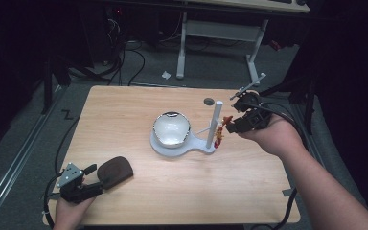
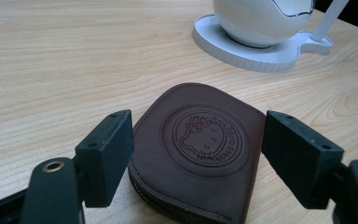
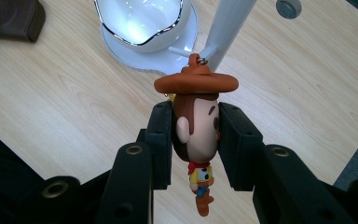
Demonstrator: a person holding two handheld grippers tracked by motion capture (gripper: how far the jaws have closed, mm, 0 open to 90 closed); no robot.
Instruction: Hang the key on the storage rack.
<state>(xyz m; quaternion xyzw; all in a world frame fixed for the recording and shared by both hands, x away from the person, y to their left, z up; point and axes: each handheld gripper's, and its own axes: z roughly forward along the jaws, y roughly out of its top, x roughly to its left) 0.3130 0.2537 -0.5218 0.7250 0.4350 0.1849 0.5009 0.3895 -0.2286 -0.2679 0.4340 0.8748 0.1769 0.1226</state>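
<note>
A small cowboy figure (image 3: 200, 140) with an orange hat hangs head-up between my right gripper's (image 3: 196, 140) pads, which are shut on its head. The ring on its hat sits at a thin peg of the white post (image 3: 228, 28). From above, that gripper (image 1: 231, 124) is right of the post (image 1: 214, 120) with the figure (image 1: 219, 136) beside it. At the table's front left, my left gripper (image 1: 95, 179) stands open. Its jaws flank the near end of a brown embossed leather pouch (image 2: 205, 140) lying flat (image 1: 115, 171).
The post rises from a white stand (image 1: 182, 148) that carries a shiny white bowl (image 1: 171, 128) at mid-table. A round grommet hole (image 1: 209, 101) lies behind it. Cables trail off both front corners. A white desk frame (image 1: 182, 43) stands beyond the far edge.
</note>
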